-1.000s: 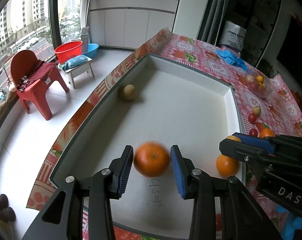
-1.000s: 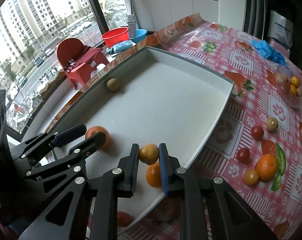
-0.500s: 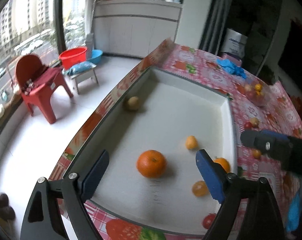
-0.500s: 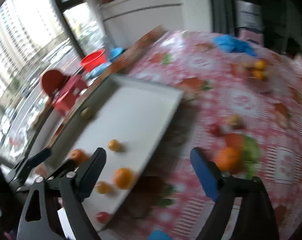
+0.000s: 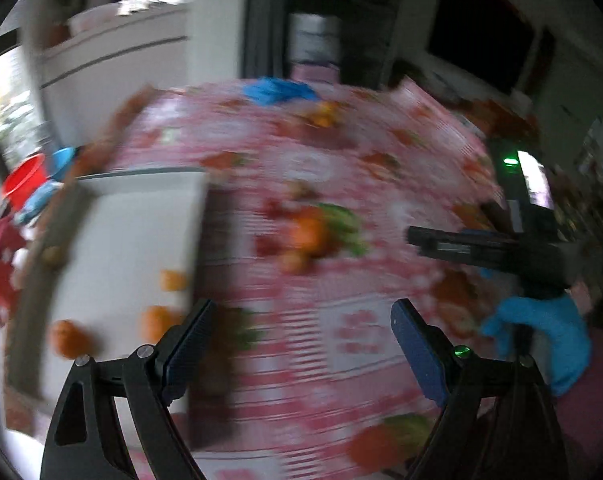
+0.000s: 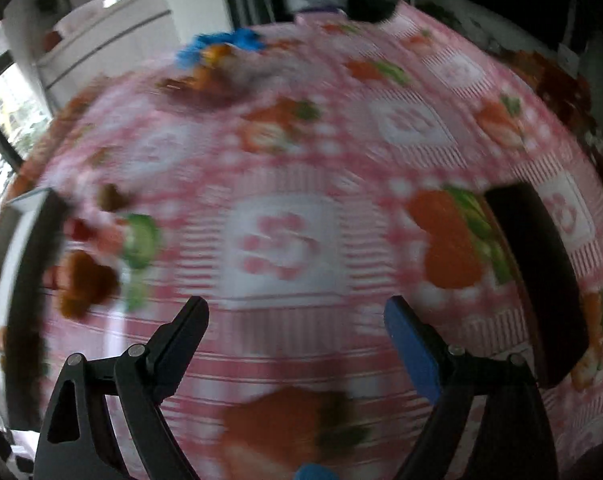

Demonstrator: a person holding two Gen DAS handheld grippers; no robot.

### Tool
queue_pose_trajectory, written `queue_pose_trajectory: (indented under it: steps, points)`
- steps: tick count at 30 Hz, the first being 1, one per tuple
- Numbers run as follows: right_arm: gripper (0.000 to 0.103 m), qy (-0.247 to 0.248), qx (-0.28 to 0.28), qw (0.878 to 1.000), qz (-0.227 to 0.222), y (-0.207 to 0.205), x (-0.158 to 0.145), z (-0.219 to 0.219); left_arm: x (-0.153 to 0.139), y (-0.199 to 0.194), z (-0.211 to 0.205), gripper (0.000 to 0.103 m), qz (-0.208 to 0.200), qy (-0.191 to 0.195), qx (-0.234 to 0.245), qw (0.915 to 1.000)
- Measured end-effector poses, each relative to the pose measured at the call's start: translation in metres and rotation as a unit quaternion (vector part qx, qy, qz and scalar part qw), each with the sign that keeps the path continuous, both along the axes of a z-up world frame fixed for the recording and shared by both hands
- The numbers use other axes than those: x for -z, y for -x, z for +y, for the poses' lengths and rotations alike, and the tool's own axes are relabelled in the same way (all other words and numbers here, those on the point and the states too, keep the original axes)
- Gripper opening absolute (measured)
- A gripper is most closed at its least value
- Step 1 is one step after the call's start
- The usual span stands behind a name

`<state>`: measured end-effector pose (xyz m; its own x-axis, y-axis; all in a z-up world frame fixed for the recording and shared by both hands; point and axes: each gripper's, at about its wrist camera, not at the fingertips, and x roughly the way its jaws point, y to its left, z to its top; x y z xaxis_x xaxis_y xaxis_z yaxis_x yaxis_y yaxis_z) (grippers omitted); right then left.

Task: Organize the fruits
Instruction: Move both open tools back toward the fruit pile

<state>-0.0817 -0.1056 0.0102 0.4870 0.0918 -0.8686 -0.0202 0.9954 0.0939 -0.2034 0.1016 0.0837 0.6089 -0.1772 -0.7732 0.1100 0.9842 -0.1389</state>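
Both tools empty: left tool (image 5: 301, 332) and right tool (image 6: 293, 328) spread wide, grasping nothing, likely ready for another pick. Three oranges (image 5: 157, 322) lie in the white tray (image 5: 133, 248) at the desk's left edge; loose fruit (image 5: 307, 236) sits mid-desk on the pink cloth (image 6: 285, 184), unsorted. Heavy blur.

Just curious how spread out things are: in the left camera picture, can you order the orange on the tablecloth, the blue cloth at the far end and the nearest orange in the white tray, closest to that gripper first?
1. Nearest tray orange, just left of the left gripper, inside the white tray.
2. Orange on the tablecloth, ahead, mid-table.
3. Blue cloth, at the far edge.
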Motion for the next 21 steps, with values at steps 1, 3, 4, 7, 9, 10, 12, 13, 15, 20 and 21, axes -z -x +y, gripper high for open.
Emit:
queue_pose_trajectory:
  steps: [1,3,4,7,9,10,12,13,15,20,21]
  points:
    - [0.096,0.008,0.0,1.0,-0.013,0.0,0.0,-0.005,0.004,-0.006,-0.016,0.089,0.005,-0.002,0.01,0.9999]
    - [0.103,0.016,-0.009,1.0,-0.023,-0.003,0.001,-0.012,0.014,-0.019,-0.041,0.089,0.012,-0.009,0.018,0.9997]
    - [0.103,0.011,-0.013,1.0,-0.026,-0.005,0.002,-0.015,0.021,-0.027,-0.053,0.089,0.018,-0.013,0.018,0.9996]
    - [0.103,0.028,-0.015,0.999,-0.038,-0.011,0.008,-0.022,0.04,-0.046,-0.077,0.089,0.037,-0.015,0.009,0.9991]
    - [0.103,0.028,-0.021,0.998,-0.049,-0.011,0.008,-0.028,0.048,-0.055,-0.087,0.089,0.038,-0.015,0.001,0.9992]
    - [0.103,0.026,-0.023,0.998,-0.052,-0.012,0.009,-0.03,0.051,-0.058,-0.089,0.089,0.037,-0.023,-0.006,0.999]
    - [0.103,0.03,-0.022,0.998,-0.057,-0.012,0.009,-0.029,0.05,-0.06,-0.089,0.089,0.028,-0.035,-0.018,0.9988]
    - [0.103,0.035,-0.021,0.998,-0.057,-0.012,0.01,-0.028,0.049,-0.061,-0.084,0.089,0.018,-0.038,-0.028,0.9987]
    - [0.103,0.037,-0.021,0.997,-0.057,-0.014,0.01,-0.027,0.043,-0.064,-0.073,0.089,0.011,-0.043,-0.045,0.998]
    - [0.103,0.036,-0.02,0.997,-0.057,-0.014,0.01,-0.028,0.028,-0.089,-0.033,0.089,0.011,-0.06,-0.091,0.994]
    - [0.103,0.037,-0.02,0.997,-0.057,-0.014,0.01,-0.027,0.028,-0.095,-0.026,0.089,0.014,-0.057,-0.098,0.9935]
